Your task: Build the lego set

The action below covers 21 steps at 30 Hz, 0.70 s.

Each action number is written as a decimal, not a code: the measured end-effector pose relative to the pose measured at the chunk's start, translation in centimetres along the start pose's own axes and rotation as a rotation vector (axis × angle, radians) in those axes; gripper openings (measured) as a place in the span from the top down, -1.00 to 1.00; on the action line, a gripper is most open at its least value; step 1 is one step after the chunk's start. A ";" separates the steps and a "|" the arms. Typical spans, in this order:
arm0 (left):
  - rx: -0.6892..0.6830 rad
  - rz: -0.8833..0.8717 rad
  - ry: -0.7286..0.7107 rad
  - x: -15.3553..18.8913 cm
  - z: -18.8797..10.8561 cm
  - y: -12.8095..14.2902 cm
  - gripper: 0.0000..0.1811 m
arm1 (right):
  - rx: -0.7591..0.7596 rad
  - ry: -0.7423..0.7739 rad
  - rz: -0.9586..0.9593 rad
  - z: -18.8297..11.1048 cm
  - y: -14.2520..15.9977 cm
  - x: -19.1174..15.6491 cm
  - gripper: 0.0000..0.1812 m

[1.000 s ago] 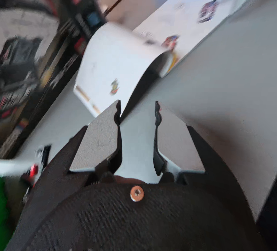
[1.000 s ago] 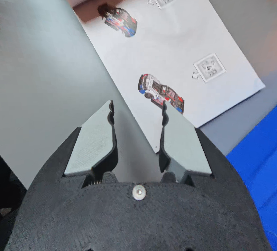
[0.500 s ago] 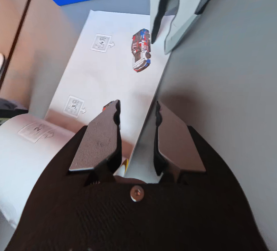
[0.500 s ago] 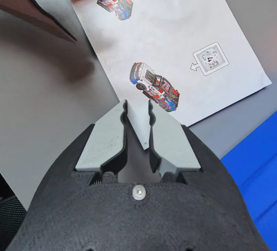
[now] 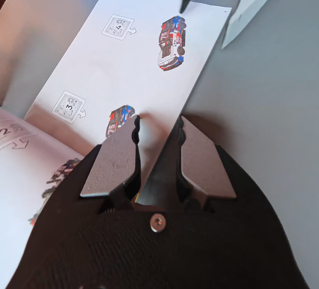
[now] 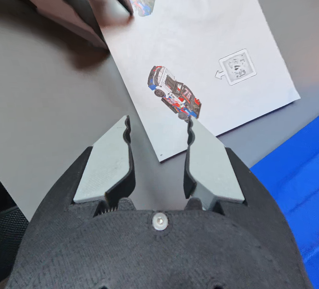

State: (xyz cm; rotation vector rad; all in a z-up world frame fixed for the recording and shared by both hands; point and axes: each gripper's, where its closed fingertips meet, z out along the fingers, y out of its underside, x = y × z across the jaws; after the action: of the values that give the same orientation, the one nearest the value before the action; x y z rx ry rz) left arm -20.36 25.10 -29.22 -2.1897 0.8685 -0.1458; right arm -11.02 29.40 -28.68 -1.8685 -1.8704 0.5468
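Observation:
The lego instruction booklet [image 5: 129, 73] lies open on the grey table [image 5: 259, 108]. Its white page shows printed race cars and numbered bag icons. My left gripper [image 5: 158, 118] is open and empty, with its jaws either side of the page's right edge. My right gripper [image 6: 158, 119] is open and empty, just above the page's near corner [image 6: 160, 158]. The booklet also shows in the right wrist view [image 6: 198, 30]. The right gripper's pale fingers [image 5: 245, 9] show at the top of the left wrist view. The left gripper's fingers [image 6: 57, 13] show blurred at the top left of the right wrist view. No bricks are in view.
A blue surface [image 6: 284, 194] lies just past the booklet's far end. A curled page [image 5: 17, 159] rises at the booklet's left. Something black and meshed [image 6: 10, 228] sits past the table's edge at the lower left.
My left gripper has swung from the box and curled page onto the flat page's edge. My right gripper narrowed half a second ago and has opened wide again. The two grippers have come closer together.

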 end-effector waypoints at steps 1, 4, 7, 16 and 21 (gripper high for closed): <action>0.005 -0.011 -0.005 -0.2 -0.2 0.1 0.51 | -0.026 0.001 -0.015 0.3 0.5 -0.1 0.31; 0.024 -0.031 -0.009 -0.5 -0.7 0.1 0.50 | -0.044 0.033 -0.069 0.8 0.7 0.1 0.53; 0.052 -0.033 -0.006 -0.4 -1.0 -0.1 0.53 | -0.050 -0.002 -0.064 0.7 0.6 -0.2 0.58; 0.063 -0.035 0.024 0.1 -1.1 0.1 0.51 | -0.007 -0.157 -0.029 0.0 -0.1 -1.4 0.89; 0.088 -0.032 0.031 0.4 -1.3 -0.5 0.50 | 0.029 -0.189 -0.012 -0.5 -0.4 -1.6 0.96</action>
State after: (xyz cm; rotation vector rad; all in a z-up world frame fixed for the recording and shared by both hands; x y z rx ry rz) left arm -20.24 24.26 -28.07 -2.1252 0.8286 -0.2300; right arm -11.06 27.80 -28.06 -1.8404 -1.9792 0.7664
